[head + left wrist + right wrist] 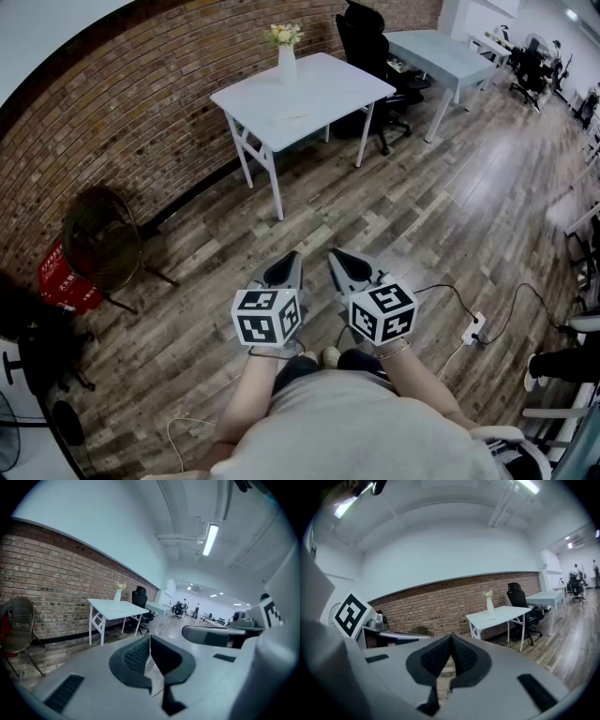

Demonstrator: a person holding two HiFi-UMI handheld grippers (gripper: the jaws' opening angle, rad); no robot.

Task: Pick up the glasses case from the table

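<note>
A pale, flat glasses case (pixel 291 118) lies on the white folding table (pixel 328 89) across the room, near a white vase of flowers (pixel 286 58). In the left gripper view the case (pixel 116 610) is a small sliver on the table top, and in the right gripper view the case (pixel 489 619) looks the same. My left gripper (pixel 292 258) and right gripper (pixel 335 254) are held side by side over the wooden floor, far short of the table. Both are shut with nothing between the pads, as the left gripper (pixel 150 637) and right gripper (pixel 451 637) show up close.
A brick wall (pixel 141 122) runs behind the table. A black office chair (pixel 370 42) and a pale blue desk (pixel 441 52) stand to its right. A wicker chair (pixel 98 234) and a red object (pixel 64 279) are at the left. A power strip with cable (pixel 473 328) lies on the floor at the right.
</note>
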